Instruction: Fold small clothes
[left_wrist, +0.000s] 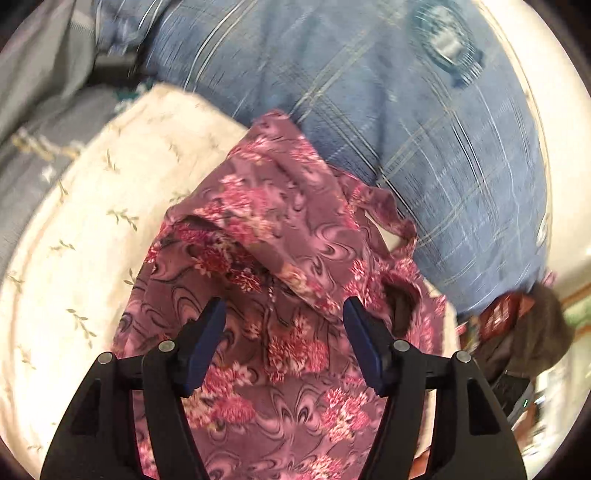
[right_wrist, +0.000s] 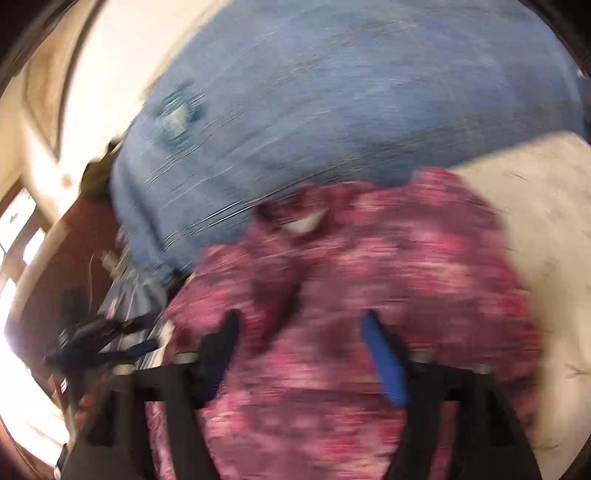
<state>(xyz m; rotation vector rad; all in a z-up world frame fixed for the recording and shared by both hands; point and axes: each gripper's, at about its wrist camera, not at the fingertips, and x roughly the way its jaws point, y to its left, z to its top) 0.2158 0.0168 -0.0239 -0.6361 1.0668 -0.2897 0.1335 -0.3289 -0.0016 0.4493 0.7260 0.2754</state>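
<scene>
A small pink and maroon floral garment (left_wrist: 266, 236) lies crumpled on a cream sheet with a leaf print (left_wrist: 85, 229). My left gripper (left_wrist: 284, 314) hangs just above the garment's near part, open, its blue pads apart with only cloth below them. In the right wrist view the same floral garment (right_wrist: 351, 266) fills the lower middle, heavily blurred. My right gripper (right_wrist: 301, 325) stands open over it, nothing pinched between its pads.
A blue plaid bedspread (left_wrist: 424, 129) with a round dark patch (left_wrist: 445, 42) spreads beyond the garment. A grey cloth (left_wrist: 33, 110) lies at the far left. Dark red and brown items (left_wrist: 517, 325) sit at the bed's edge, with clutter (right_wrist: 110, 332) on the floor side.
</scene>
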